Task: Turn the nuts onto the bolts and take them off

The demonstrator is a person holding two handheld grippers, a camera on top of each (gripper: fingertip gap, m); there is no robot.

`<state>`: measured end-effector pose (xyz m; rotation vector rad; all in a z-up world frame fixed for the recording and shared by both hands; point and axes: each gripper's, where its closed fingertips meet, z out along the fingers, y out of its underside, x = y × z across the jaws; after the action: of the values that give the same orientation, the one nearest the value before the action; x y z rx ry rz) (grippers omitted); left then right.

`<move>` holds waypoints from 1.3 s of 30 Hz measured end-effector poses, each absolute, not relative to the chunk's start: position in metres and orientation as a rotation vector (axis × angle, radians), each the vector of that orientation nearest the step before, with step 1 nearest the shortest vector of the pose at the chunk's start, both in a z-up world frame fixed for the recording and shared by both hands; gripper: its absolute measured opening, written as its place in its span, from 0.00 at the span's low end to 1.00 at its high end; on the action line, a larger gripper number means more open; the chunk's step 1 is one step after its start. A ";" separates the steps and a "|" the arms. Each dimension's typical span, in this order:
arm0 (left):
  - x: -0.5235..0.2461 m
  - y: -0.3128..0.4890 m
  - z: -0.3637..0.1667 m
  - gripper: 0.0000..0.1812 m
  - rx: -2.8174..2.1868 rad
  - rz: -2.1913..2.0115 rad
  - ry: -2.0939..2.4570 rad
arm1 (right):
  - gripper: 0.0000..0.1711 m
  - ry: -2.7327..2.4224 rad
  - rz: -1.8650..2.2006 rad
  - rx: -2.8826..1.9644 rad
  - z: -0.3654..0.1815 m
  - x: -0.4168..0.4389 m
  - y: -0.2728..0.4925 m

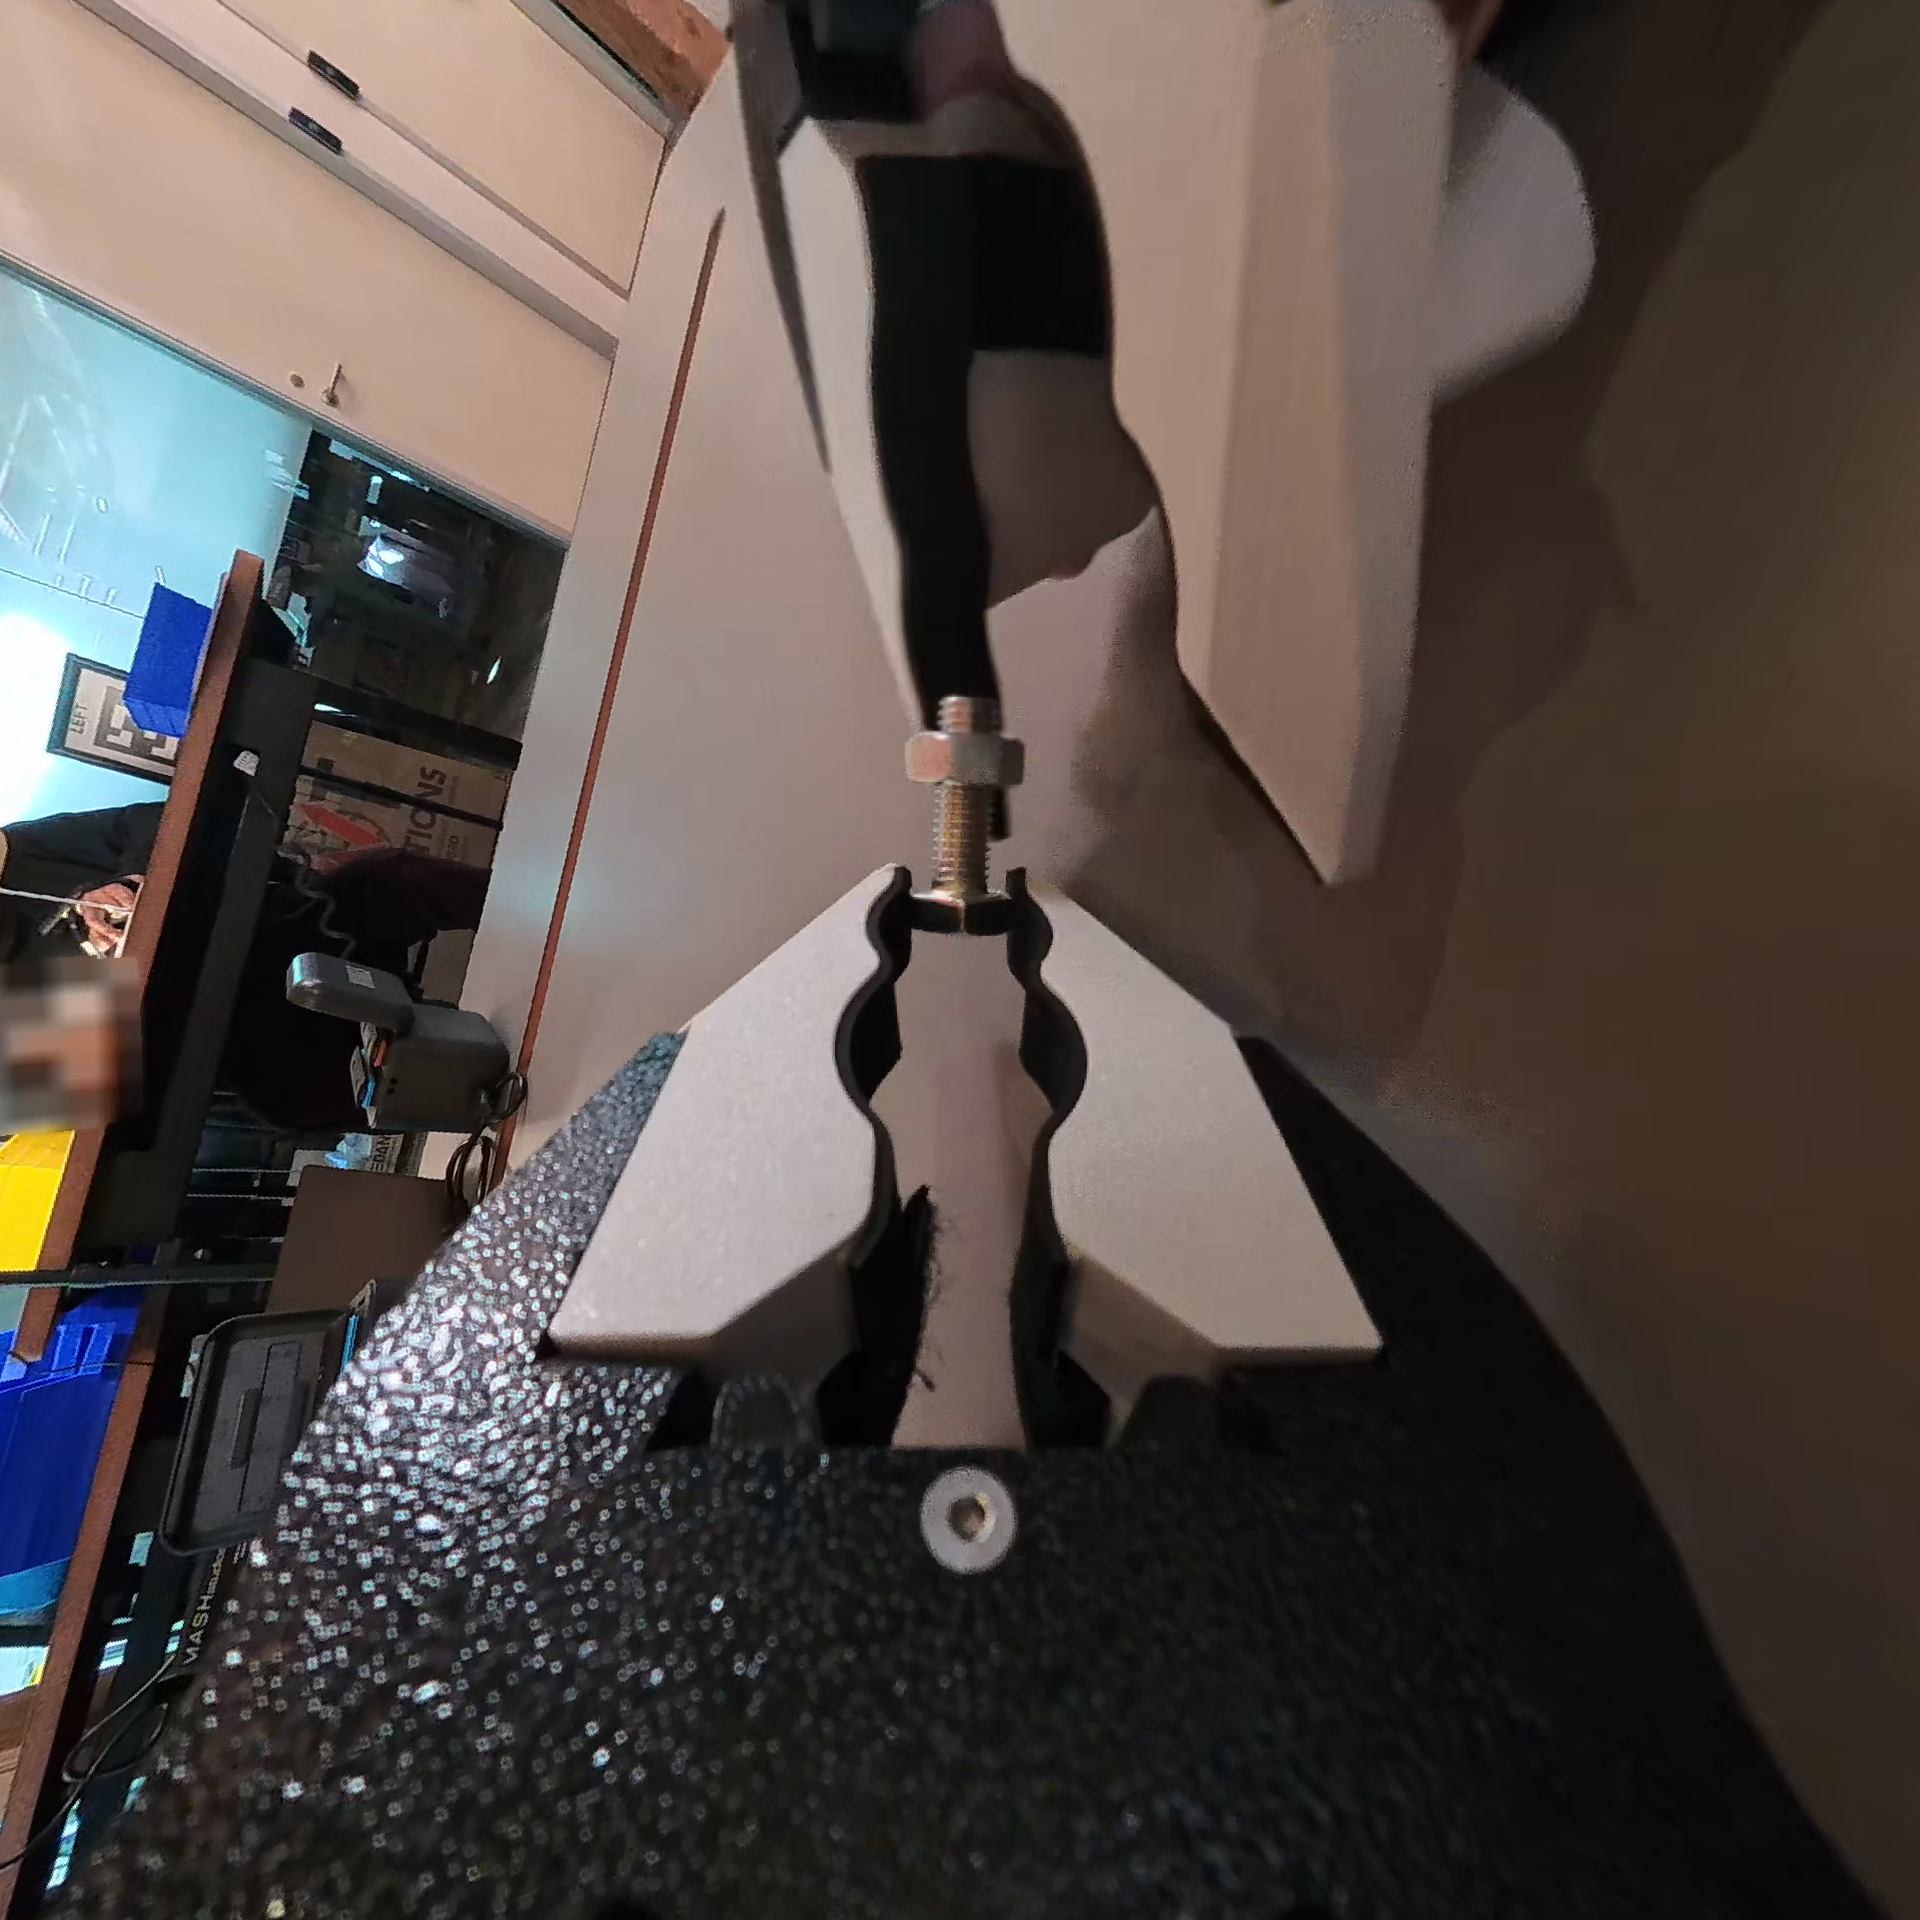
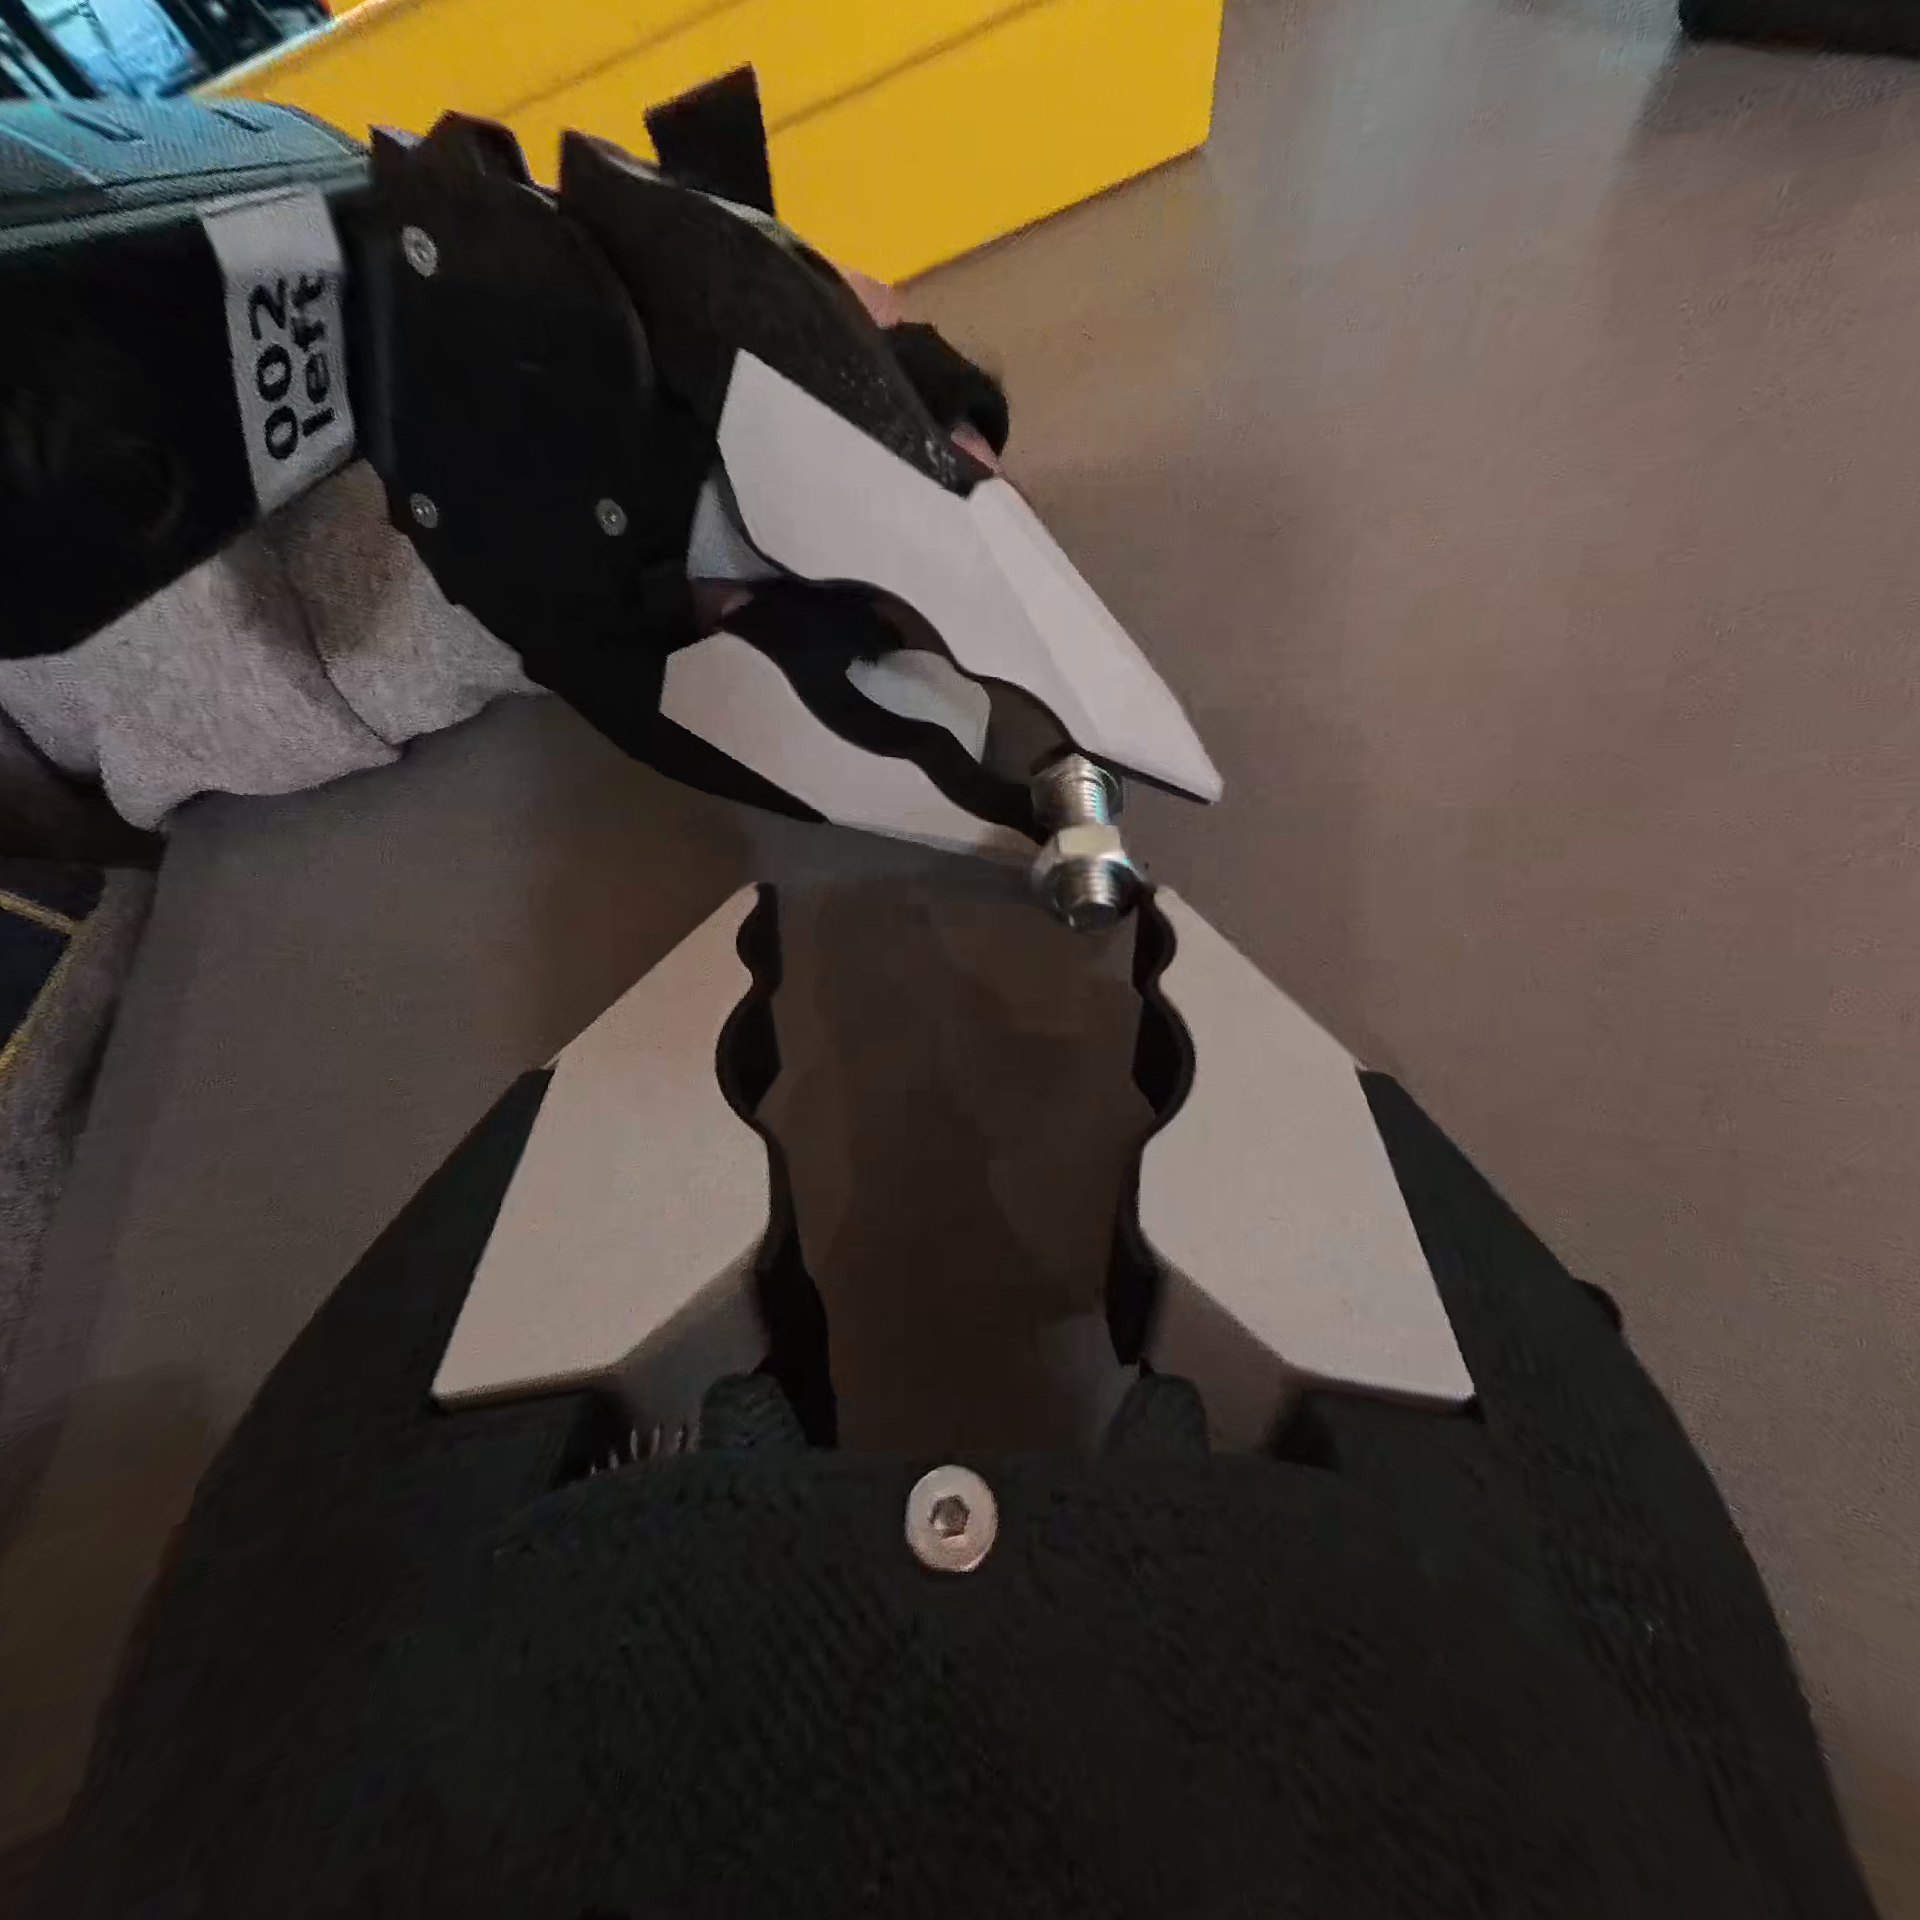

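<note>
- Here the grey surface fills the background, with a yellow box at its far edge.
- The left gripper comes in tilted from the left in the right wrist view, its jaws closed on the head of the bolt, so the shank sticks out free beyond the tips.
- The right gripper faces it with jaws spread wide and gripping nothing; one fingertip sits just beside the nut, while the other is well apart.
- The nut sits partway along the thread, with a short length of bare thread showing past it towards the bolt's tip.
- To turn it well, I judge the right gripper should shift sideways until the nut sits centred between its jaws, close on two opposite flats, and rotate about the bolt's own axis.
- The left gripper should hold the head firmly and not twist, or the bolt will spin along with the nut.
- A glancing one-sided push risks knocking the bolt askew in the left jaws.
</note>
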<state>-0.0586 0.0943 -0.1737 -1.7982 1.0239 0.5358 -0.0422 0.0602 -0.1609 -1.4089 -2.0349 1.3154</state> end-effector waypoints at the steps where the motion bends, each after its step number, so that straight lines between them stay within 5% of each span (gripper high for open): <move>1: -0.059 0.094 -0.174 0.09 -1.796 0.533 1.022 | 0.43 -2.019 1.311 -1.336 -0.155 -0.045 0.057; 6: -0.058 0.095 -0.174 0.09 -1.798 0.537 1.024 | 0.34 -1.867 1.451 -1.144 -0.120 -0.045 0.059; 12: -0.058 0.095 -0.175 0.09 -1.799 0.538 1.026 | 0.40 -2.014 1.347 -1.494 -0.164 -0.037 0.072; 15: -0.058 0.095 -0.175 0.09 -1.795 0.539 1.027 | 0.44 -2.005 1.357 -1.300 -0.149 -0.045 0.057; 18: -0.058 0.095 -0.175 0.09 -1.801 0.538 1.025 | 0.38 -1.911 1.558 -1.043 -0.115 -0.042 0.037; 25: -0.058 0.096 -0.175 0.09 -1.800 0.536 1.021 | 0.42 -2.006 1.328 -1.502 -0.164 -0.036 0.076; 30: -0.058 0.096 -0.174 0.09 -1.795 0.529 1.020 | 0.47 -2.021 1.339 -1.292 -0.149 -0.044 0.054; 33: -0.058 0.096 -0.175 0.09 -1.803 0.533 1.020 | 0.41 -1.935 1.442 -1.050 -0.115 -0.042 0.040; 39: -0.058 0.097 -0.174 0.09 -1.802 0.539 1.022 | 0.41 -2.050 1.187 -1.449 -0.164 -0.033 0.079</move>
<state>-0.0581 0.0965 -0.1745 -1.8023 1.0222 0.5389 -0.0326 0.0790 -0.1637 -1.4486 -2.0499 1.1872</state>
